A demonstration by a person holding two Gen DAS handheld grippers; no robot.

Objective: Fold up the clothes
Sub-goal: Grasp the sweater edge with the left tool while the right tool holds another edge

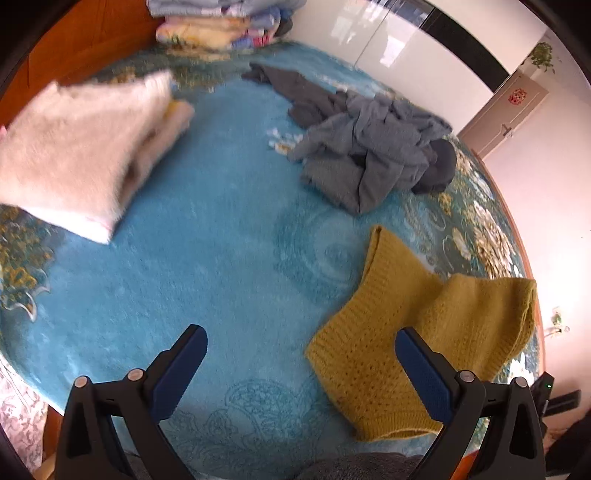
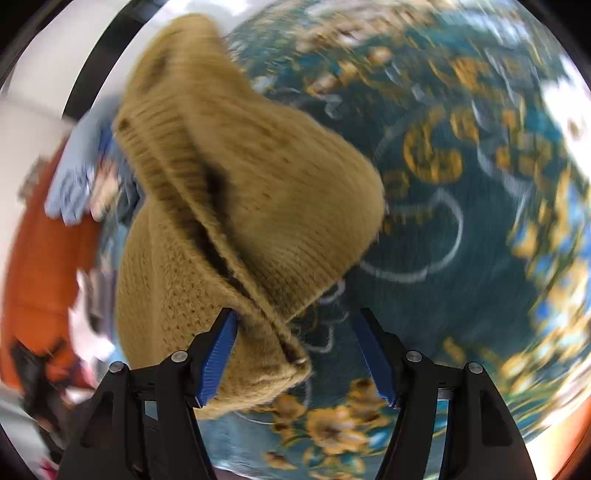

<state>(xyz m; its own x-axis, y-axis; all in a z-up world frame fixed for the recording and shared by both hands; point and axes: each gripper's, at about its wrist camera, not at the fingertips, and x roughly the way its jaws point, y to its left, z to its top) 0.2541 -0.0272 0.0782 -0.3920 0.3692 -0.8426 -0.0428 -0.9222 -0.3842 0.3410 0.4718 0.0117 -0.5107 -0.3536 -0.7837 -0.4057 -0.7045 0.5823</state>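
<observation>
A mustard-yellow knitted garment (image 1: 369, 350) lies loosely folded on the blue plush blanket (image 1: 221, 240) at the lower right of the left wrist view. My left gripper (image 1: 300, 334) hovers over the blanket just left of it, open, with nothing between its fingers. In the blurred right wrist view the same yellow knit (image 2: 258, 177) bulges in a twisted fold right in front of the camera. My right gripper (image 2: 295, 314) is open; the knit's edge rests against the left finger (image 2: 221, 343) and reaches into the gap, well apart from the right finger (image 2: 373, 347).
A folded white fluffy garment (image 1: 81, 147) lies at the left of the bed. A crumpled pile of grey clothes (image 1: 369, 155) sits at the back right. Stacked folded linens (image 1: 221, 22) rest by the wooden headboard (image 1: 74, 48). A door (image 1: 506, 110) stands beyond the bed.
</observation>
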